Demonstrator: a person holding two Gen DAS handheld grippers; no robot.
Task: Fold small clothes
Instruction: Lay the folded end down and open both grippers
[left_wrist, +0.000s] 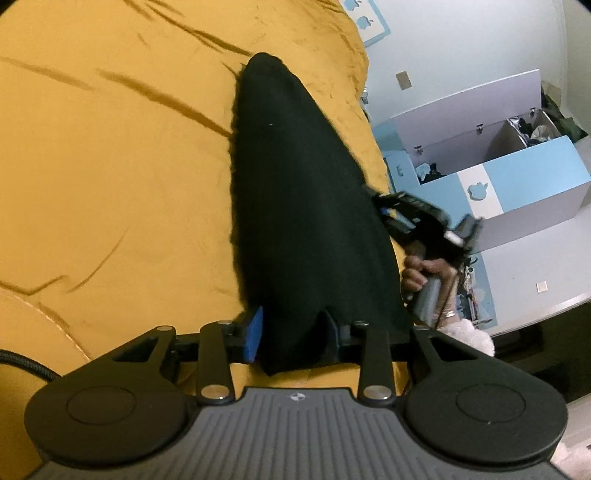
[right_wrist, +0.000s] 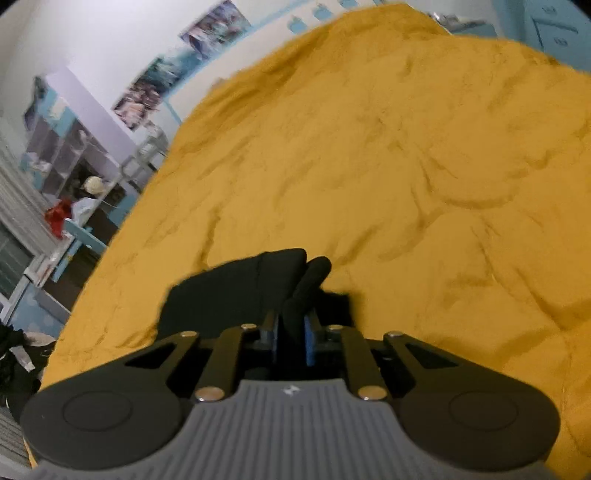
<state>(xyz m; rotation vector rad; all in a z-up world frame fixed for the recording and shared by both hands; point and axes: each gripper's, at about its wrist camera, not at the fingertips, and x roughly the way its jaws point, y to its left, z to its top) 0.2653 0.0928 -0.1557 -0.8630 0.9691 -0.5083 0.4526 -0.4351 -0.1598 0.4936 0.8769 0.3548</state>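
Observation:
A black garment (left_wrist: 295, 192) stretches over the yellow bedspread (left_wrist: 110, 166), pulled taut between both grippers. My left gripper (left_wrist: 291, 336) is shut on its near edge, blue pads pinching the cloth. My right gripper (left_wrist: 391, 206) shows at the garment's right edge in the left wrist view, held by a hand. In the right wrist view my right gripper (right_wrist: 291, 339) is shut on a bunched fold of the black garment (right_wrist: 236, 291), just above the bedspread (right_wrist: 406, 166).
An open blue and white storage box (left_wrist: 498, 158) with clothes inside stands beside the bed on the right. Shelves and clutter (right_wrist: 62, 166) line the wall left of the bed. A dark pile (right_wrist: 14, 354) lies on the floor.

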